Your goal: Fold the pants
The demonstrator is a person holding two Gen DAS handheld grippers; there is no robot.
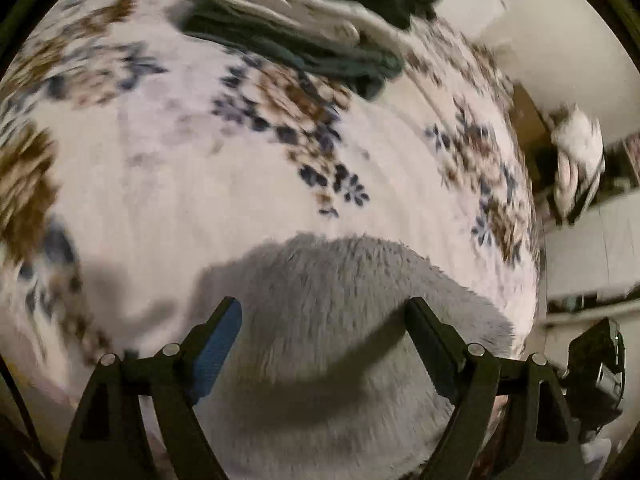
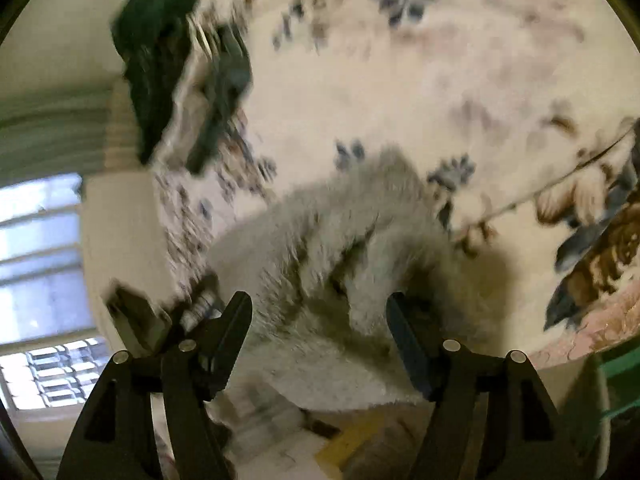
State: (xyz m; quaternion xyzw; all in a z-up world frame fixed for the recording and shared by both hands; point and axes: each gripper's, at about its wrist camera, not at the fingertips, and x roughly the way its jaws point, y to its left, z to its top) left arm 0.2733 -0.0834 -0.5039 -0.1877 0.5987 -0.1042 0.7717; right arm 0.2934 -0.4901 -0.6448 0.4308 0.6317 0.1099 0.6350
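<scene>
Over floral bedspread | left gripper spread above fuzzy grey pants | right gripper spread above same pants, holding nothing

Motion blur smears the clothes pile at the top of the left wrist view; its separate garments cannot be told apart. The pants run off the bottom edge there, their lower part hidden behind the left gripper. In the right wrist view, the blurred clutter at bottom centre is unreadable, and the pants' shape is unclear.
</scene>
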